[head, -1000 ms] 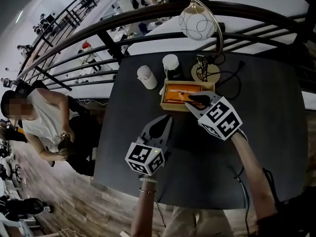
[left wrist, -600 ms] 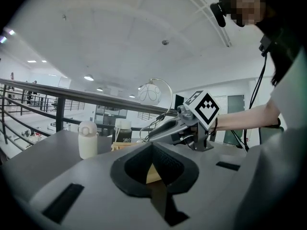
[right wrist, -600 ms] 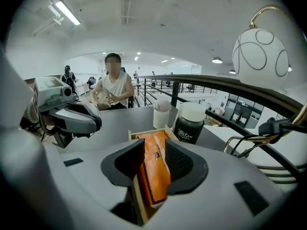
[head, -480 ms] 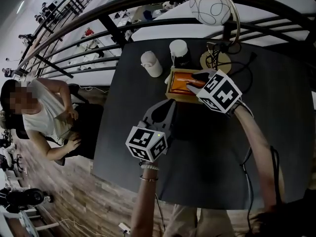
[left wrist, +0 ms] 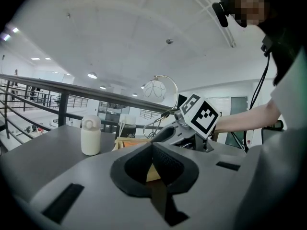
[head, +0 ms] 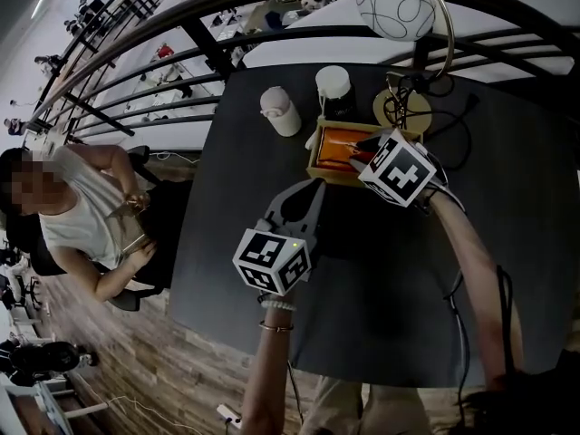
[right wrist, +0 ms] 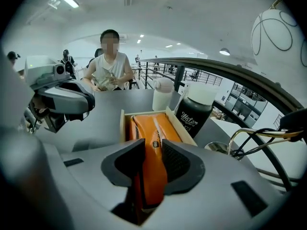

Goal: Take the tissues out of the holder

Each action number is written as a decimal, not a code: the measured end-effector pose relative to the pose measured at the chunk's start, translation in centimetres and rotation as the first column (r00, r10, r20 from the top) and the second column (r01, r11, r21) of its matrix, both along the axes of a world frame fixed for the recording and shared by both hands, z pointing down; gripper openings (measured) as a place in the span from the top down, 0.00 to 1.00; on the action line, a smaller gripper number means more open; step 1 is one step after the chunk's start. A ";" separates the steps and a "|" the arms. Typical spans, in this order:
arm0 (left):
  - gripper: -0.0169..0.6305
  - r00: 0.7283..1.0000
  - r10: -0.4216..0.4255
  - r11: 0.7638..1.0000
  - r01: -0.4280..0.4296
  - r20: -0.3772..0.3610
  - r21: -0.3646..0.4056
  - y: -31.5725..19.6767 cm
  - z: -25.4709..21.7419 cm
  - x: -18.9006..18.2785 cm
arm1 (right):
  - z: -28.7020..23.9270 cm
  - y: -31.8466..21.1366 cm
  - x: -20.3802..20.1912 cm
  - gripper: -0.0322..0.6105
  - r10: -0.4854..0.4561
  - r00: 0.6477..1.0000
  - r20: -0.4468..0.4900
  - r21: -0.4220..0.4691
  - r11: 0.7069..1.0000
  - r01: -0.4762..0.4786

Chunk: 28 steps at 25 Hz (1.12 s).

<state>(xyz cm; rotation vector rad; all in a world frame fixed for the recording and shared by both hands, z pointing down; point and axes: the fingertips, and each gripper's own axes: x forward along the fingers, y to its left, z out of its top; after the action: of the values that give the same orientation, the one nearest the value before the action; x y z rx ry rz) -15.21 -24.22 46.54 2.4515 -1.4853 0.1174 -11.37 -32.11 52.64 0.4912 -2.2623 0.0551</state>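
A wooden holder stands at the far side of the dark table, with an orange tissue pack lying in it. My right gripper reaches in from the right, shut on the tissue pack, which runs between both jaws above the holder's wall. My left gripper hovers just in front of the holder, shut and holding nothing. In the left gripper view its tips meet, with the holder and the right gripper's marker cube beyond.
A white bottle and a black bottle with a white lid stand behind the holder. A globe lamp with its round base and cables sits at the back right. A person sits left of the table, beside a railing.
My right gripper has moved from the holder's near right edge onto the orange pack. The left gripper has stayed just in front of the holder.
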 end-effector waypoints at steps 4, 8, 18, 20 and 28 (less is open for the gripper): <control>0.96 1.000 0.001 1.000 -0.001 -0.006 -0.005 -0.2 0.3 0.3 | 0.4 0.3 -0.2 0.83 -0.058 0.997 -0.044 -0.005 0.998 0.058; 0.96 1.000 0.007 1.000 -0.007 -0.008 -0.009 -0.1 0.4 0.5 | 0.6 0.7 -0.3 0.91 -0.089 0.994 -0.058 -0.021 0.996 0.088; 0.96 1.000 0.015 1.000 -0.015 -0.022 0.005 0.3 -0.2 0.6 | -0.9 0.6 -0.3 0.92 -0.058 0.998 -0.002 0.034 0.998 0.058; 0.96 1.000 0.016 1.000 -0.016 -0.024 0.009 0.6 -0.7 0.5 | -1.6 0.7 -0.2 0.92 -0.055 0.998 0.011 0.051 0.997 0.054; 0.96 0.999 0.022 0.999 -0.020 -0.028 0.044 1.6 -3.4 0.5 | -6.0 0.6 0.6 0.92 0.000 0.992 0.122 0.087 0.996 -0.010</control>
<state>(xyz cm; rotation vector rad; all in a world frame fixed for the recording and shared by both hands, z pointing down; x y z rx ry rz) -14.68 -22.59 43.17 2.4932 -1.4659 0.0549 -10.80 -31.52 46.63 0.5531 -2.3915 -0.0120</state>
